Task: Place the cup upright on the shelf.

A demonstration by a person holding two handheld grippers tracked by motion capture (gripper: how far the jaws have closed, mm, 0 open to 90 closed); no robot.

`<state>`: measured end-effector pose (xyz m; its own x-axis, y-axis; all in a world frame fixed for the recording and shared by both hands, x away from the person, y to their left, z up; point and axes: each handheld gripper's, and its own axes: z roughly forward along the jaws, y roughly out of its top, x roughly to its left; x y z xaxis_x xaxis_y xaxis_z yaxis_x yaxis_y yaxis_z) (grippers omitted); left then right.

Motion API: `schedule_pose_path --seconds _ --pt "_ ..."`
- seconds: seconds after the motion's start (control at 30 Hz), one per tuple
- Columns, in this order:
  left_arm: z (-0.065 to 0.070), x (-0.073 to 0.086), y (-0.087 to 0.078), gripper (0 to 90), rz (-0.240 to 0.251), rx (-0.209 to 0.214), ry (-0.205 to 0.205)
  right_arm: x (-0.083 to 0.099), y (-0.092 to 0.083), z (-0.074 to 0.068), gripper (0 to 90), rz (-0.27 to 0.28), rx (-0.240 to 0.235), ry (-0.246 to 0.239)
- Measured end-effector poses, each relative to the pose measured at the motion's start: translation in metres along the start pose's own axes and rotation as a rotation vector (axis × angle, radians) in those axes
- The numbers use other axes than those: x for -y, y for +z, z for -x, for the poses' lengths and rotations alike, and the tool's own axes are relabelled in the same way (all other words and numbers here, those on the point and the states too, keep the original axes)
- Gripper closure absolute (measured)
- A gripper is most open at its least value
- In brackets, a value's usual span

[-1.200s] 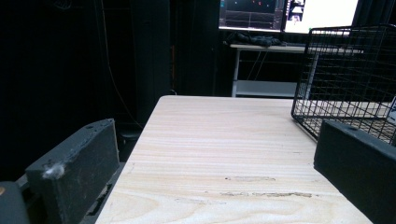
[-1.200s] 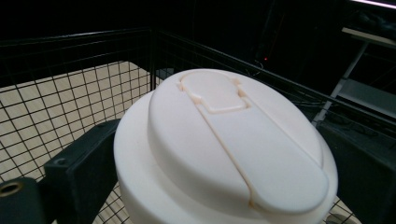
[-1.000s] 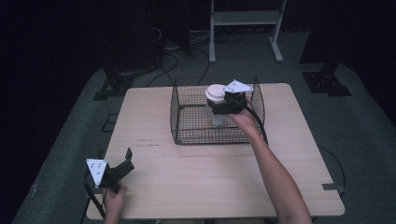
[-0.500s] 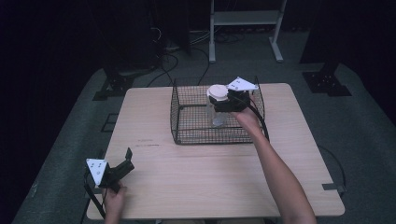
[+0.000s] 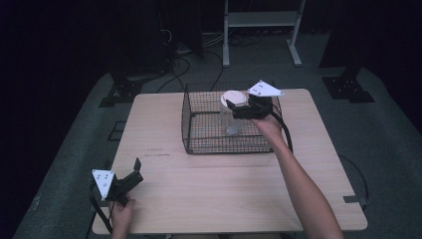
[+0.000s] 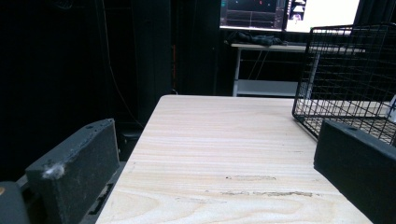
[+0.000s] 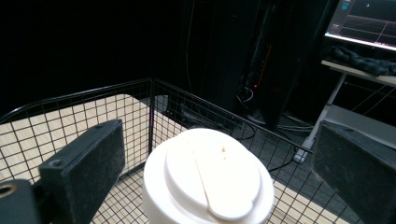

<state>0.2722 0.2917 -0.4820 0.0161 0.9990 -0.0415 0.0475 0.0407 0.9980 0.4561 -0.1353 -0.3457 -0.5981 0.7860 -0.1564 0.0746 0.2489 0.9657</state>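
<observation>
Dim overall, with the table (image 5: 224, 189) lit from above, black surroundings, and soft, slightly grainy focus.

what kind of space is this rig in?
Probably a lab or recording studio: a lone wooden table on grey carpet amid dark surrounds, lit monitors on a desk behind, and floor cables.

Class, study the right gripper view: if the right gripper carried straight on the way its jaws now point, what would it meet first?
Most likely the white lid of the jar, which sits between the right gripper's open jaws inside the wire basket; beyond it, the basket's far wall.
</observation>
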Motion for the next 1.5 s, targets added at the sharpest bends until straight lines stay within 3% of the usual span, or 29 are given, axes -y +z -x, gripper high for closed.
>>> schedule_pose_path --seconds 0.83,1.5 --pt "0.001 0.000 0.000 0.0 -0.003 -0.002 0.009 0.003 -0.036 -0.004 2.2 0.016 -0.020 -0.022" --pt "0.001 0.000 0.000 0.0 -0.002 -0.003 0.012 0.016 -0.063 -0.002 2.2 0.014 -0.033 -0.001"
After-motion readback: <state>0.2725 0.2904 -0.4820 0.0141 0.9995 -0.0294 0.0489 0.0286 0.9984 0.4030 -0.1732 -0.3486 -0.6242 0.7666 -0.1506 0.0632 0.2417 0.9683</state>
